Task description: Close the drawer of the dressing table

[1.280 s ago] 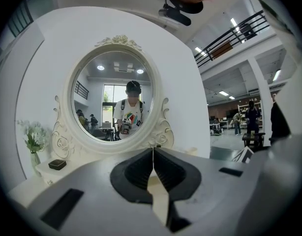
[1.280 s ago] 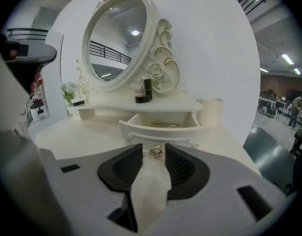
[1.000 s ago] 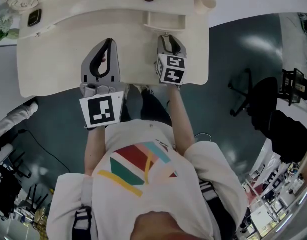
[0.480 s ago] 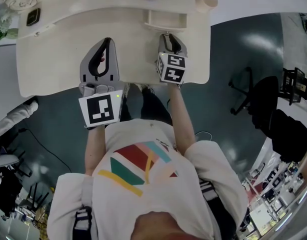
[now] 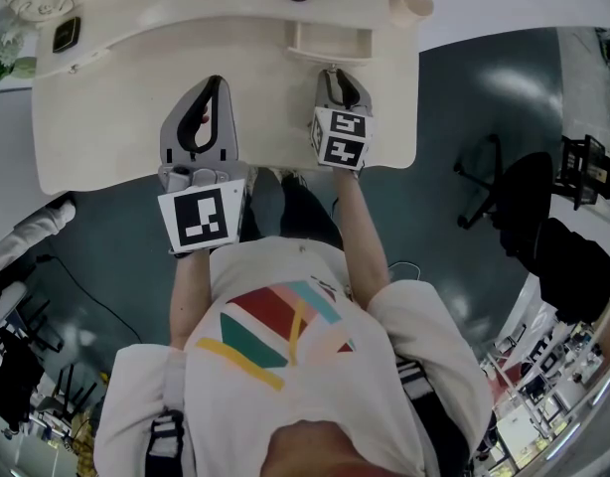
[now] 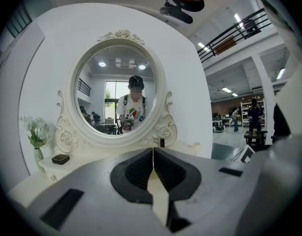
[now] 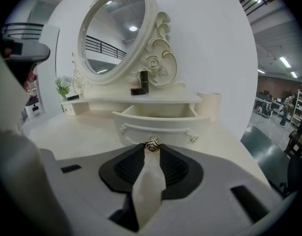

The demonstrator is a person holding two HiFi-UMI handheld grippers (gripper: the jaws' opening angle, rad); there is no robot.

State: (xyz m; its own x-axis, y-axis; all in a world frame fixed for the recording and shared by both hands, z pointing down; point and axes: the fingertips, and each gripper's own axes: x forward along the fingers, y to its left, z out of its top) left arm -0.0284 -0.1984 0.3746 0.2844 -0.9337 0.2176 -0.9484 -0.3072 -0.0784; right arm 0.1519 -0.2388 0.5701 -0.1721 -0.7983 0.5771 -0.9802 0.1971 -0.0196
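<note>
Cream drawer [image 7: 158, 127] open, gold knob [image 7: 151, 144] between closing right gripper [image 7: 152, 152] jaws; left gripper [image 6: 153, 152] clenched.

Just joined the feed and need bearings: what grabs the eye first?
The small drawer stands pulled open below the ornate oval mirror on the white dressing table. The right claw is closing around its rose-shaped knob.

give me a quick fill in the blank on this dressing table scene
1. The drawer stands ____.
2. The jaws of the left gripper are ____, with nothing between them.
3. The right gripper, its jaws closing, has the drawer's ____ between them.
4. Above the drawer stands an oval ____.

Missing: open; shut; knob; mirror.
</note>
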